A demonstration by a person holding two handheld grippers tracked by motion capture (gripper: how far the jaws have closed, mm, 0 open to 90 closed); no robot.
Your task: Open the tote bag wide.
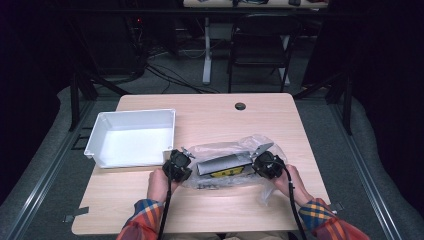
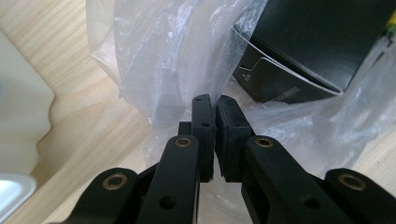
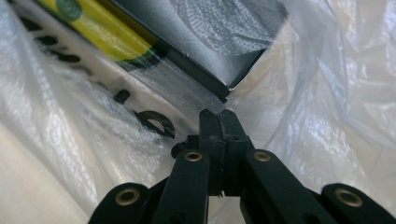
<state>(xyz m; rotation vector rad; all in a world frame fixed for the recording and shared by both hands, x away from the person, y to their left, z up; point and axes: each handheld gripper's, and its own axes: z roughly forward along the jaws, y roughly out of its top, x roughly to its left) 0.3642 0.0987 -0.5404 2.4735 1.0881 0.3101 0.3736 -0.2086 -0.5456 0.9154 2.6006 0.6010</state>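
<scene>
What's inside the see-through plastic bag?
Inside the plastic bag lies a dark box with a yellow label. Both tongs, left and right, pinch the bag. The box's underside is hidden.

Light wood-grain rectangular table (image 1: 210,117) with rounded corners and a small dark round grommet hole (image 1: 240,106) near its far edge. Empty white rectangular plastic bin (image 1: 131,137) sits on it, just beyond and outboard of the left hand-held gripper (image 1: 177,165). Crumpled clear plastic bag (image 1: 235,165) with black printing lies on the tabletop between the left gripper and the right hand-held gripper (image 1: 266,165), a dark flat box with a yellow label (image 1: 223,166) inside it.
</scene>
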